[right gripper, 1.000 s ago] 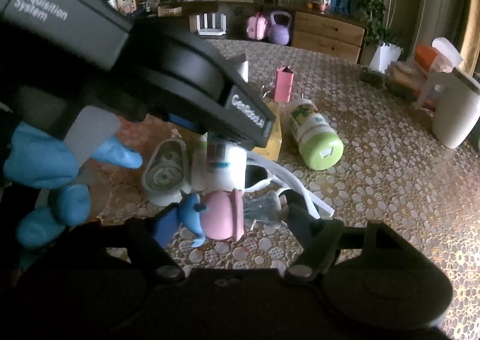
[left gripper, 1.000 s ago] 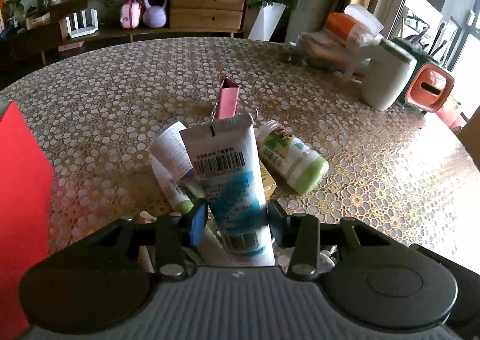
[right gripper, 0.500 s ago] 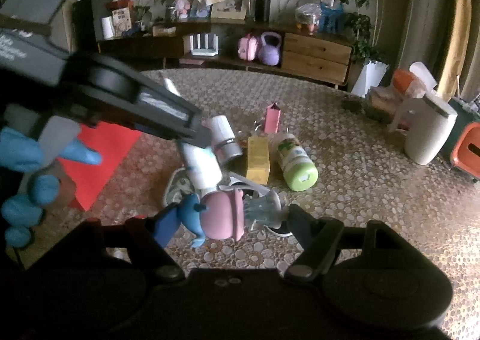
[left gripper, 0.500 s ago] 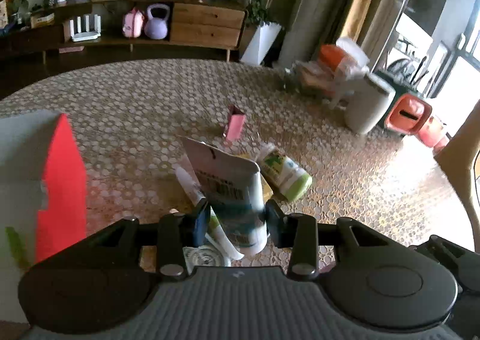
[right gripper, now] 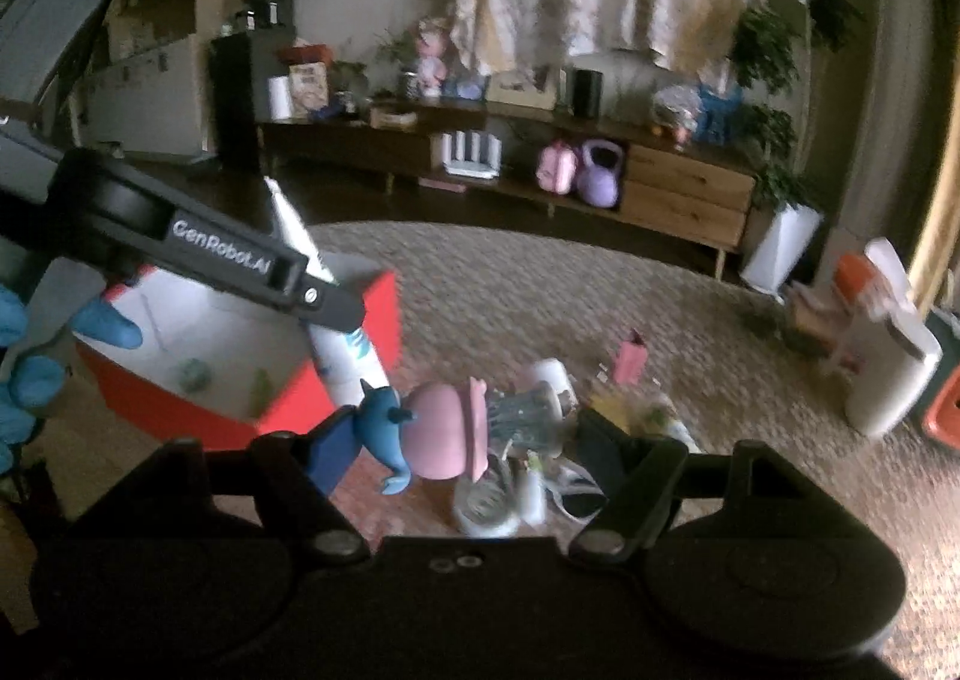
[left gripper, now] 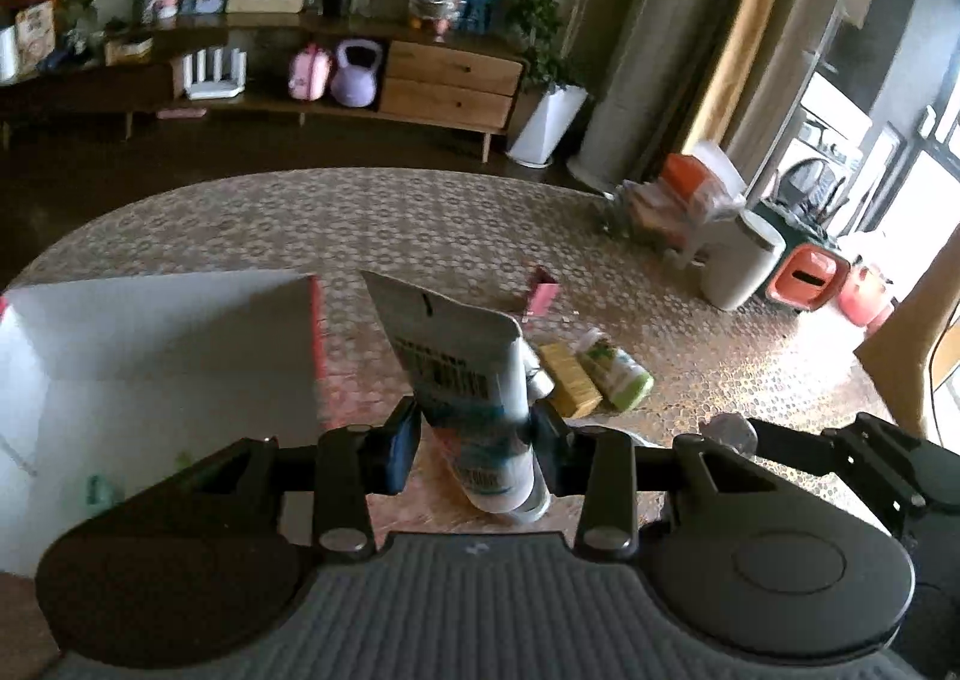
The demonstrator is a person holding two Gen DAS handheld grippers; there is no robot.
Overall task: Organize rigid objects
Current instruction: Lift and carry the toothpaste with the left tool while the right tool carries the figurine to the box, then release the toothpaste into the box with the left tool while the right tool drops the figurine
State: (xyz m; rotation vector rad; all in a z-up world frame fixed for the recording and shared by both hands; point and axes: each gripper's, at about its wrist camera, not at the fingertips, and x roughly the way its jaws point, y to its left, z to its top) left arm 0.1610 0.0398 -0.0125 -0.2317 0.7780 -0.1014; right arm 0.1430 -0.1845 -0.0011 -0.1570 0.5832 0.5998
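The tube is hanging clamped in the left gripper above the tabletop, beside the red box. The right gripper is clamping a pink-and-blue toy over the remaining pile.

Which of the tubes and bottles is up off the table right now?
The white-and-blue tube, clamped in the left claw. The green-capped bottle lies on the table.

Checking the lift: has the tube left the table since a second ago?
Yes. The tube, clamped in the left gripper, now hangs above the table, swung toward the red box.
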